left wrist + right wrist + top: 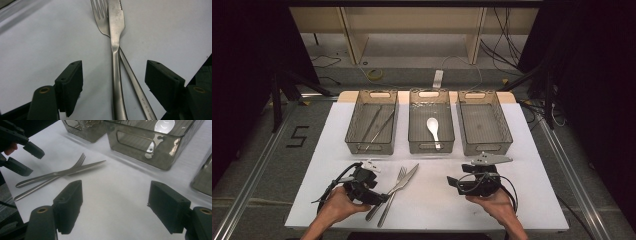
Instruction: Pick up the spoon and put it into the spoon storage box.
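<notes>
Both tongs are standing spread and empty, the left gripper [113, 86] straddling the handles of the knife [115, 50] lying crossed over the fork [100, 15], the right gripper [115, 207] waiting beside the knife, so closing on one handle likely comes next.

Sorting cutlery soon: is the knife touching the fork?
Touching: in the left gripper view the knife lies across the fork, handles crossing with no gap.
</notes>
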Tool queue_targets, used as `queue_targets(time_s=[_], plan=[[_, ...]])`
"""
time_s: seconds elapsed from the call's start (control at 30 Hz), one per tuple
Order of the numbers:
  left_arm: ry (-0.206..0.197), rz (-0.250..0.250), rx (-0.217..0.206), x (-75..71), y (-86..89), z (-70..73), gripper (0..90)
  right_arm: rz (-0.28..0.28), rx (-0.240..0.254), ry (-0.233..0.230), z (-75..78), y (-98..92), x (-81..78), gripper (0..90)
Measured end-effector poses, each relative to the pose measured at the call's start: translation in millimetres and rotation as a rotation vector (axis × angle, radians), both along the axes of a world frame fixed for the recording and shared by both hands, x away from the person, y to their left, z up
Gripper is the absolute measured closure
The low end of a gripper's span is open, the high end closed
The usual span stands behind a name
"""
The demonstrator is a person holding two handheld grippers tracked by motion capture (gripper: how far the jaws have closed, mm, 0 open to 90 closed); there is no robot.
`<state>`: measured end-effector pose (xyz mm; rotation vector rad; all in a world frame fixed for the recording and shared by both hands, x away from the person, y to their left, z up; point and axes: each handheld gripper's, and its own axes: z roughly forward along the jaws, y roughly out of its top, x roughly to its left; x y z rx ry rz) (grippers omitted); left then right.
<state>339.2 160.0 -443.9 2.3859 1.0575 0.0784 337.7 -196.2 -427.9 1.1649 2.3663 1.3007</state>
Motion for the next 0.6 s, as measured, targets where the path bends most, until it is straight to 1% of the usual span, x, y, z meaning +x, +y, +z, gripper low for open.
queue_targets(time_s=[0.07,0.13,0.27,0.43,0.6], plan=[[0.006,-0.002,0.013,-0.5,-0.5,-0.6,30.3,0.003,0.0,0.003,0.1,-0.1,-1.8,27.6],[0.004,-0.001,0.028,-0.9,-0.5,-1.1,30.8,0.002,0.005,0.001,-0.2,0.0,-3.1,27.2],[0.006,-0.001,0.034,-1.6,-0.7,-1.2,32.6,-0.001,0.007,0.003,-0.2,-1.1,-5.3,26.2],[0.011,-0.021,0.062,-2.7,-2.1,-2.5,34.7,-0.005,0.005,0.002,-1.1,-2.9,-8.1,25.9],[0.021,-0.036,0.079,-3.7,-4.4,-4.2,37.5,-0.008,0.003,0.003,-1.1,-3.9,-11.7,25.9]])
